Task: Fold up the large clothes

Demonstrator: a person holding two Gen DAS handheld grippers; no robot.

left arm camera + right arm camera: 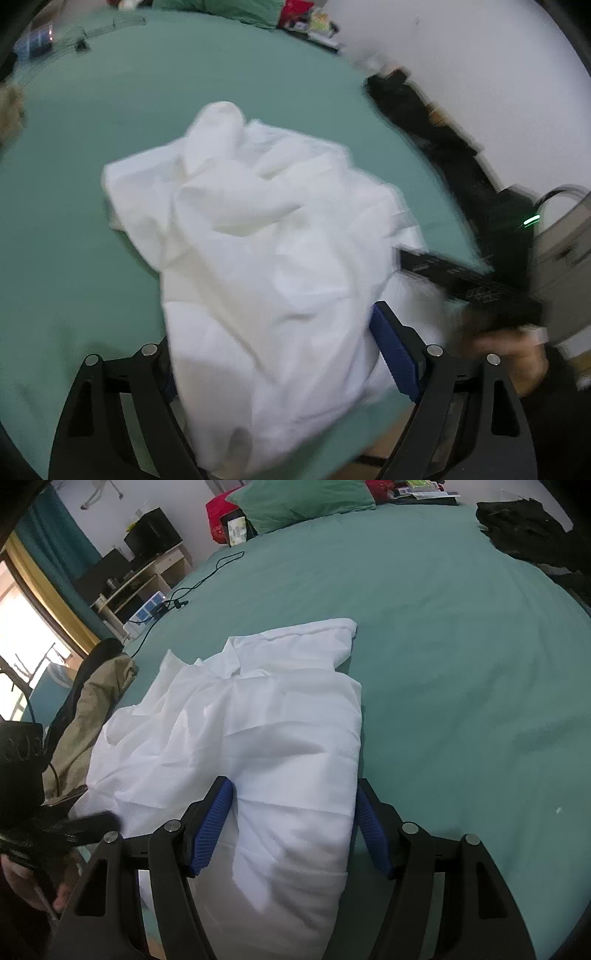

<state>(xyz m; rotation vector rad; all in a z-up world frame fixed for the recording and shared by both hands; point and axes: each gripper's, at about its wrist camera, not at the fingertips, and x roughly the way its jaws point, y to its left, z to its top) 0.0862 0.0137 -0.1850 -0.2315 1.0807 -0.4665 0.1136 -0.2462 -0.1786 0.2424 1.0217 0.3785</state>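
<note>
Left wrist view: the left gripper (pixel 280 354) has its jaws spread wide, with the white garment (pixel 258 236) heaped between and ahead of them on the green bedsheet (pixel 74 221); blur perhaps hides any contact.

Right wrist view: the right gripper (pixel 291 823) stands spread, straddling the garment's near edge (pixel 291 812).

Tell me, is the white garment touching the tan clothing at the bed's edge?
Touching. The right wrist view shows the white garment lying with its left edge overlapping the tan clothing.
</note>
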